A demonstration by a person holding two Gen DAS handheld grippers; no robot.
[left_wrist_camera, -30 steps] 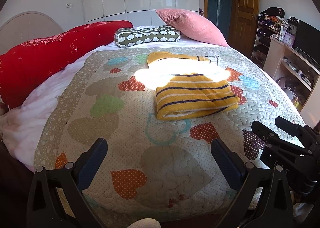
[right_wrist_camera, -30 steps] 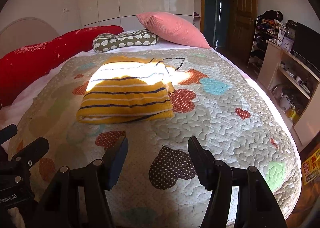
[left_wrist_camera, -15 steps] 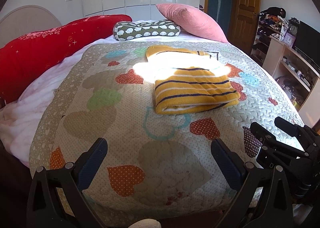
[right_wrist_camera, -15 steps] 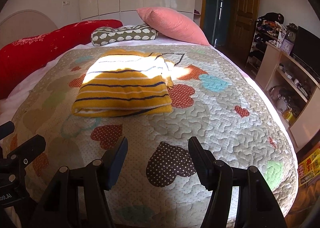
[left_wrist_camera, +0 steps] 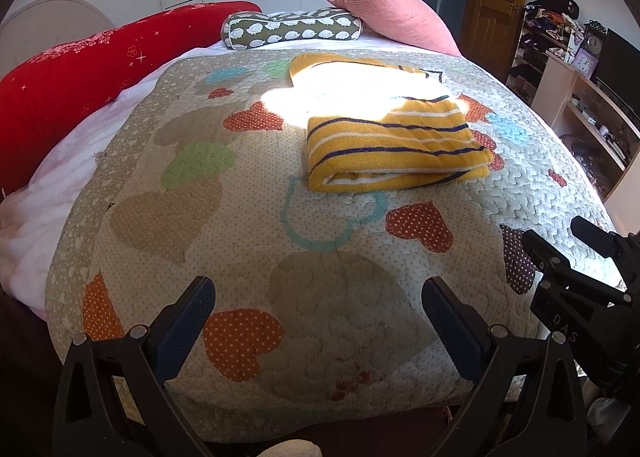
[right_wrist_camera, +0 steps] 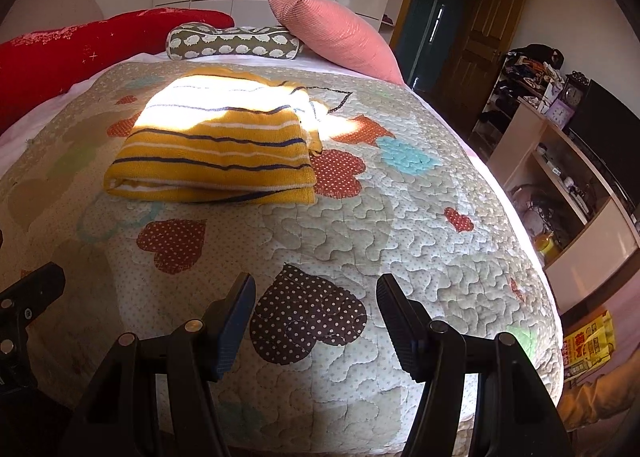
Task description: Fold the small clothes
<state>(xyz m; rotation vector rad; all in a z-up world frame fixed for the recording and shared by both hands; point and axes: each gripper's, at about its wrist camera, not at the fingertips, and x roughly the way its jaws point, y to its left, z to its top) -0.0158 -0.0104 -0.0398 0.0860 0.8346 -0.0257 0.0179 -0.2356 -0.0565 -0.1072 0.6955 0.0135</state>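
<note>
Nearest in the left wrist view: left gripper [left_wrist_camera: 319,297] at 6 o'clock, spread wide, nothing between its fingers [left_wrist_camera: 182,325], hanging above the near edge of the quilt [left_wrist_camera: 332,281]. At 4 o'clock there, the right gripper [left_wrist_camera: 576,253] from the side, its spread not readable from that angle. In the right wrist view, right gripper [right_wrist_camera: 316,313] at 6 o'clock, also gaping and empty, poised over a brown dotted heart [right_wrist_camera: 308,317]; a black piece of the left gripper's frame at 8 o'clock, too little of it to judge.

Farther up the quilt, folded yellow striped sweater [left_wrist_camera: 394,145] lying flat, well apart from both grippers: just right of centre toward 1 o'clock in the left view, toward 11 o'clock in the right view [right_wrist_camera: 212,155]. Far half washed out by a patch of sunlight.

Beyond that, at 12 o'clock, a green patterned bolster [left_wrist_camera: 292,31], with a red blanket [left_wrist_camera: 100,73] toward 10 o'clock and a pink pillow [left_wrist_camera: 384,15] beside the bolster.

Only in the right view: a yellow printed bag [right_wrist_camera: 588,341] on the floor at 4 o'clock, and a wider stretch of the shelf unit [right_wrist_camera: 560,193] at 3 o'clock.
</note>
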